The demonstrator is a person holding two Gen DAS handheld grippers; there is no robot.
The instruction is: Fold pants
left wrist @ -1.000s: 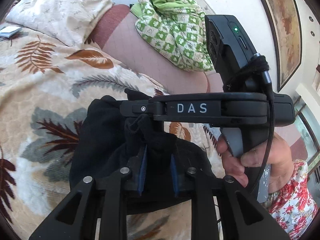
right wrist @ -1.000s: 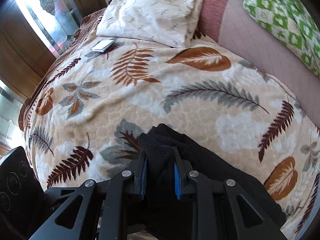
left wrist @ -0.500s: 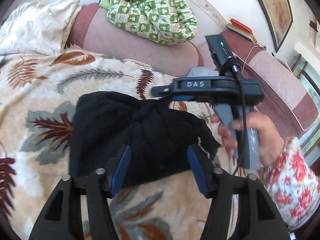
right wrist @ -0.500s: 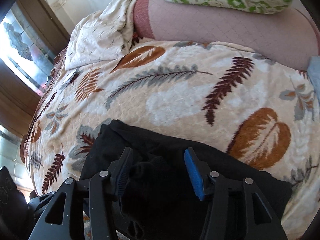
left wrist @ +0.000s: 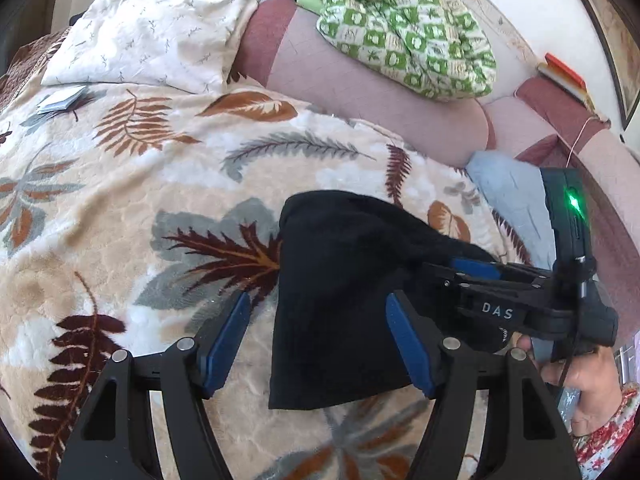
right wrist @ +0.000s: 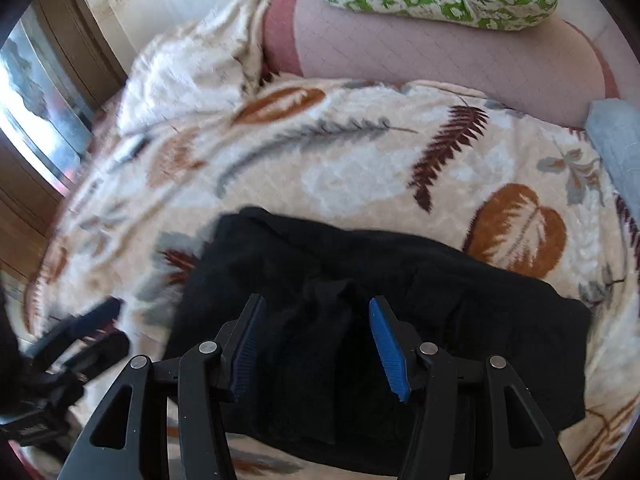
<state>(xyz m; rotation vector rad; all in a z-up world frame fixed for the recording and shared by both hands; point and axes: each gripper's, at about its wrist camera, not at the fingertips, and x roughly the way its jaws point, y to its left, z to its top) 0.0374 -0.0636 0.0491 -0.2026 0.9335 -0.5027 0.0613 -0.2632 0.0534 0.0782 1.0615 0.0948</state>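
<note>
The black pants (left wrist: pixel 340 300) lie folded in a compact bundle on the leaf-patterned blanket (left wrist: pixel 120 208). My left gripper (left wrist: pixel 318 336) hovers over their left edge. Its jaws are opening, and the cloth between the blue pads (left wrist: pixel 228 332) is not pressed. My right gripper (right wrist: pixel 316 344) stands open above a raised fold of the pants (right wrist: pixel 440 300), its pads clear of the cloth. In the left wrist view the right gripper (left wrist: pixel 460 280) shows side-on at the bundle's right end, held by a hand (left wrist: pixel 580 380) in a floral sleeve. The left gripper (right wrist: pixel 92 328) appears blurred at lower left.
A white pillow (left wrist: pixel 152 40) and a small white packet (left wrist: pixel 60 98) lie at the blanket's far left. A pink bolster (left wrist: pixel 360 92) runs along the back, with a green checked cloth (left wrist: pixel 408 32) on it. A light blue cloth (left wrist: pixel 508 192) lies at the right.
Both grippers were shut on bunched black cloth and have let go and opened. The pants now rest flat on the blanket. The left gripper has shifted to the bundle's left edge.
</note>
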